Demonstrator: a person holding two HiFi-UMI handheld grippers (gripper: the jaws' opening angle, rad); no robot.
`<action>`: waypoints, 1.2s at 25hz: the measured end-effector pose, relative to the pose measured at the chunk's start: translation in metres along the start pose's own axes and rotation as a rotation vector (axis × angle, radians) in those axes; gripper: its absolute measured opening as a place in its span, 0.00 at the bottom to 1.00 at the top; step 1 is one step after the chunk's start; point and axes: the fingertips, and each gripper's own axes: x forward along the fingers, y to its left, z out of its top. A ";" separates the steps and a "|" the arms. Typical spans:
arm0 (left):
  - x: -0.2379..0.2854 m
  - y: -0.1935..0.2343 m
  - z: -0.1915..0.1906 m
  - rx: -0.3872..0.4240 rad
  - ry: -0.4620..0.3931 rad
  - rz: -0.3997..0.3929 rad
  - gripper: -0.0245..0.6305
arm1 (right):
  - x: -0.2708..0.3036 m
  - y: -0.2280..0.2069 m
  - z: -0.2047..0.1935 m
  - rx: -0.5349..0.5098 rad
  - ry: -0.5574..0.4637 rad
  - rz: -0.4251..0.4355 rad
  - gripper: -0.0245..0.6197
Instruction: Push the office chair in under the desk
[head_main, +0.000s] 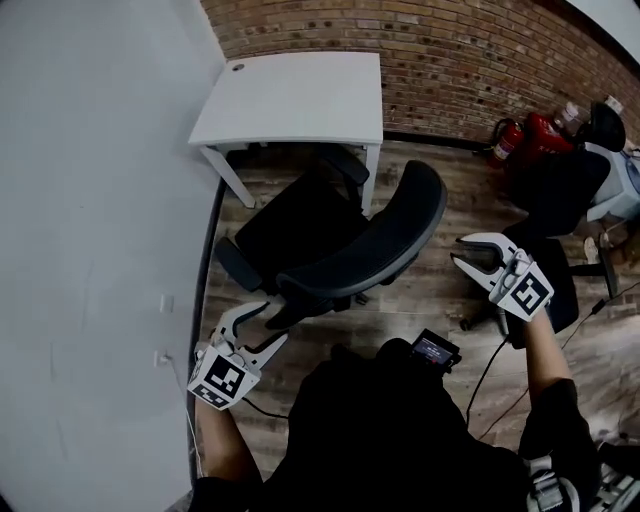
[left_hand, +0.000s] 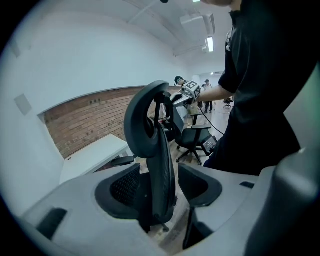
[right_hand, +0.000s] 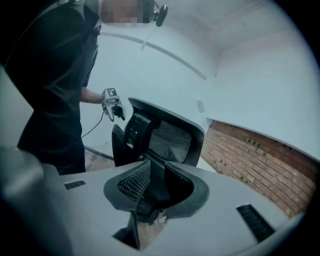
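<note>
- Office chair: stands on the wooden floor, black, seat facing away from the wearer, curved backrest nearest the camera.
- White desk: just beyond the chair, front edge at the chair's far armrest; most of the seat and all of the backrest lie out from under it.
- Left gripper: just beside the left end of the chair's backrest, aimed at it from below and to the side; jaws spread wide. In the left gripper view the backrest's edge stands upright in the gap, both pads clear of it, nothing gripped.
- Right gripper: off to the right of the chair, apart from the backrest's right end; jaws only part-way apart, a narrow gap. In the right gripper view the chair's mesh back shows farther off, beyond the jaws; nothing held.
- Brick wall: behind the chair, past the desk.
- Second dark chair and red fire extinguishers: well to the right of the office chair.
- Small screen device: near the chair's backrest, at the wearer's dark torso.
</note>
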 end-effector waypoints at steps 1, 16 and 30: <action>0.000 -0.001 -0.001 -0.006 0.010 0.005 0.39 | 0.004 -0.010 0.001 -0.029 -0.005 0.029 0.19; 0.021 -0.017 0.000 -0.153 0.255 0.115 0.39 | 0.059 -0.120 -0.058 -0.484 0.158 0.523 0.36; 0.042 -0.024 -0.031 -0.141 0.541 0.086 0.39 | 0.100 -0.114 -0.106 -0.737 0.217 0.845 0.36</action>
